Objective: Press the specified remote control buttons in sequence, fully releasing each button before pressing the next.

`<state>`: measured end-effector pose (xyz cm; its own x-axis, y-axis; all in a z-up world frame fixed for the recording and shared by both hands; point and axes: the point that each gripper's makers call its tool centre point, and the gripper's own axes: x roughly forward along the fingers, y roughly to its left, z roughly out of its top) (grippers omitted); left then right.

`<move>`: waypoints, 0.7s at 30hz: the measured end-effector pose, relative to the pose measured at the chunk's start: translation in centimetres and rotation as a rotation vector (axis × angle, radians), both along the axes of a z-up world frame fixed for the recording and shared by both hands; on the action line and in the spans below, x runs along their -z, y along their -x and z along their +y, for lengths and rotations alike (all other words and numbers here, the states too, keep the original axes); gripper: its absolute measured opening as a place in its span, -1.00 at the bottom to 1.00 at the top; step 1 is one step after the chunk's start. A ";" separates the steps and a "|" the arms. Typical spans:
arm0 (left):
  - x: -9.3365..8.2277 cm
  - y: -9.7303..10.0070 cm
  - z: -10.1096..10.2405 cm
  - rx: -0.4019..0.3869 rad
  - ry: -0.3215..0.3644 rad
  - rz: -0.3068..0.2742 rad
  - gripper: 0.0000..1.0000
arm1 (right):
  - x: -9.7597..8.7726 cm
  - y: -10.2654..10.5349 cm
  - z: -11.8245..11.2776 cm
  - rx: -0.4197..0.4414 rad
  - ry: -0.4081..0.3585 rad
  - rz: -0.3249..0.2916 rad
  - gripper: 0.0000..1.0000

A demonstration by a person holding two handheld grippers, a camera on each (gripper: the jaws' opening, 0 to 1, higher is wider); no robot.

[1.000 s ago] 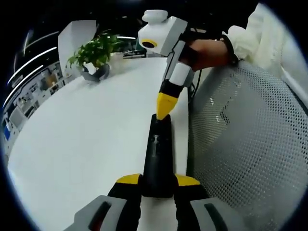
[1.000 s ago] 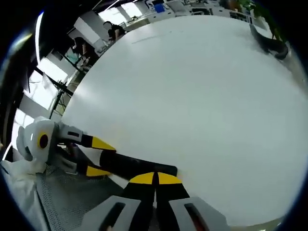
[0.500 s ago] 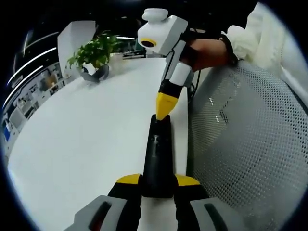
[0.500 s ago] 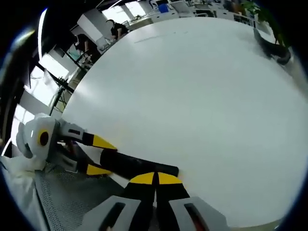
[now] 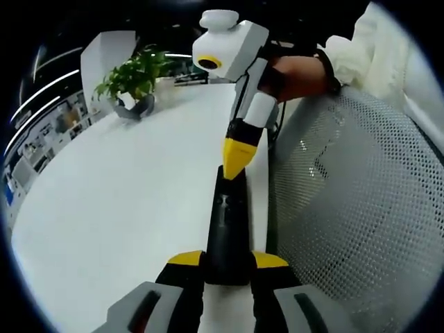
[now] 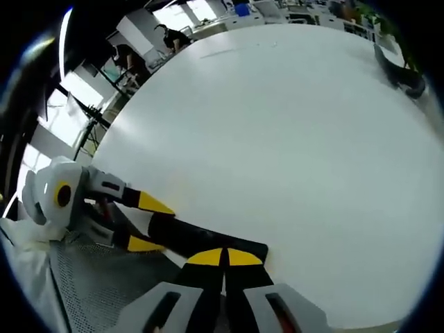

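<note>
A long black remote control [image 5: 227,222] lies along the right edge of the white table [image 5: 125,187]. My left gripper [image 5: 227,260] is shut on its near end, one yellow tip on each side. My right gripper [image 5: 234,163] comes down from above, held by a hand [image 5: 298,73]. It is shut, and its joined yellow tips point at the remote's far end. In the right gripper view the shut tips [image 6: 223,257] sit over the end of the remote [image 6: 201,239], while the left gripper [image 6: 149,223] clamps the remote from the left. Whether the tips touch the buttons I cannot tell.
A grey mesh chair back [image 5: 347,208] stands close to the table's right edge. A potted plant [image 5: 132,76] sits at the far end of the table [image 6: 277,125]. A white sleeve [image 5: 388,48] shows at the upper right. People and desks [image 6: 128,55] are far behind.
The right gripper has tipped slightly, its body shifting up and left while its tips stay at the remote's far end. The left gripper keeps its hold.
</note>
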<state>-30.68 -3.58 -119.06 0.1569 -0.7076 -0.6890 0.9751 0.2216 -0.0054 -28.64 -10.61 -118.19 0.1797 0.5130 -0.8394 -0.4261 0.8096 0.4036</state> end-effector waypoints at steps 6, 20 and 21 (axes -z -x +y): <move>0.0 0.0 0.0 0.000 0.002 0.000 -0.50 | 0.0 -0.1 -0.1 0.022 -0.018 0.018 -1.00; 0.0 0.0 0.0 0.003 0.001 -0.003 -0.50 | 0.0 0.0 0.0 -0.001 -0.003 -0.004 -1.00; 0.0 0.0 0.0 0.003 0.001 -0.004 -0.50 | 0.0 0.0 0.0 -0.003 -0.002 -0.003 -1.00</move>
<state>-30.67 -3.62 -119.06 0.1572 -0.7088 -0.6877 0.9758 0.2184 -0.0021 -28.63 -10.62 -118.14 0.1811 0.5152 -0.8377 -0.4295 0.8077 0.4039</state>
